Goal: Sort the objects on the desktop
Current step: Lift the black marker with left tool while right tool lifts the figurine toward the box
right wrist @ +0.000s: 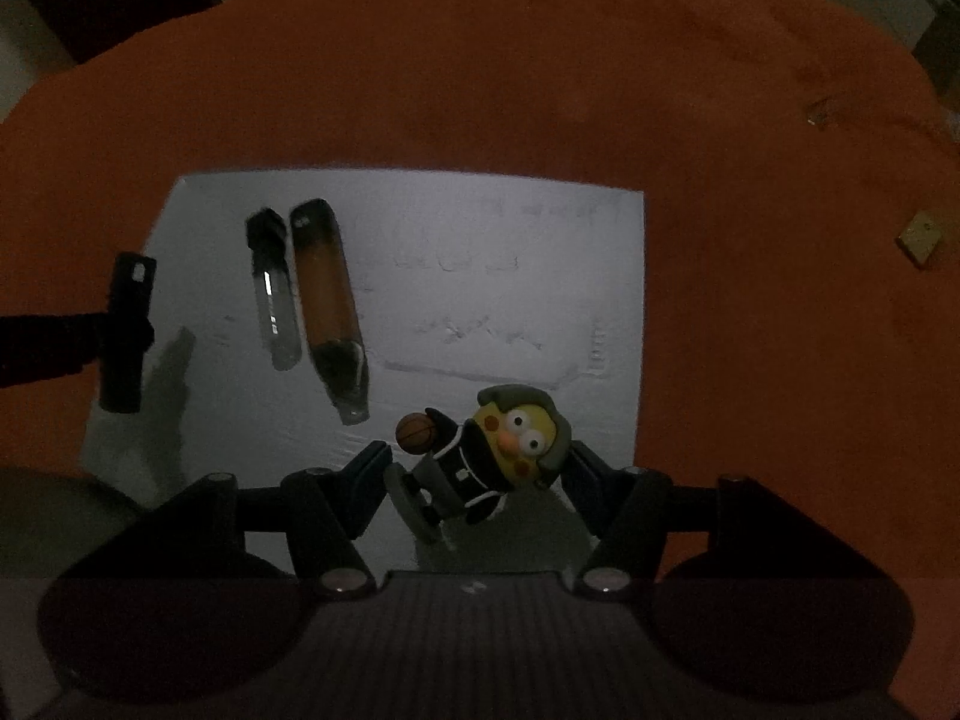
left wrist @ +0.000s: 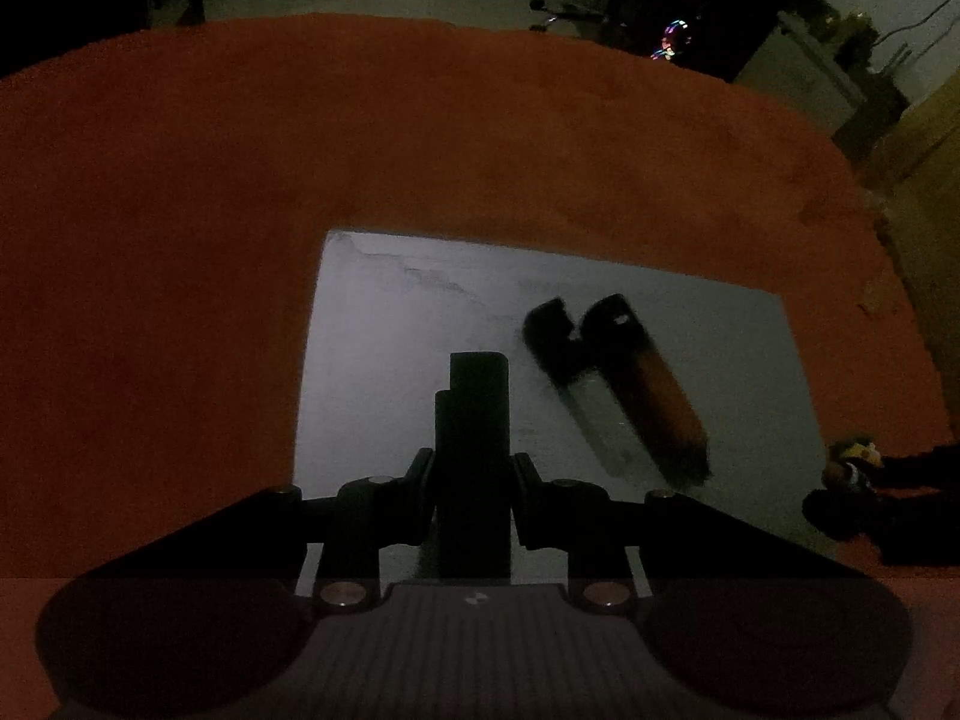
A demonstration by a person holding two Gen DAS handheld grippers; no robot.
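Note:
My left gripper point(left wrist: 474, 462) is shut on a black stick-shaped device point(left wrist: 477, 414), held over the left edge of a grey sheet point(left wrist: 390, 312); it also shows in the right wrist view point(right wrist: 127, 333). Two lighters lie side by side on the sheet: a clear one with a black cap point(left wrist: 576, 384) point(right wrist: 273, 288) and an orange one point(left wrist: 654, 390) point(right wrist: 327, 300). My right gripper point(right wrist: 477, 468) is shut on a yellow-faced toy figure holding a basketball point(right wrist: 486, 456), low over the sheet's near edge point(right wrist: 540, 228).
The sheet lies on an orange cloth point(left wrist: 300, 138) point(right wrist: 480, 72) covering the table. A small tan square piece point(right wrist: 921, 237) lies on the cloth at the right. The room beyond is dark, with furniture at the back point(left wrist: 690, 0).

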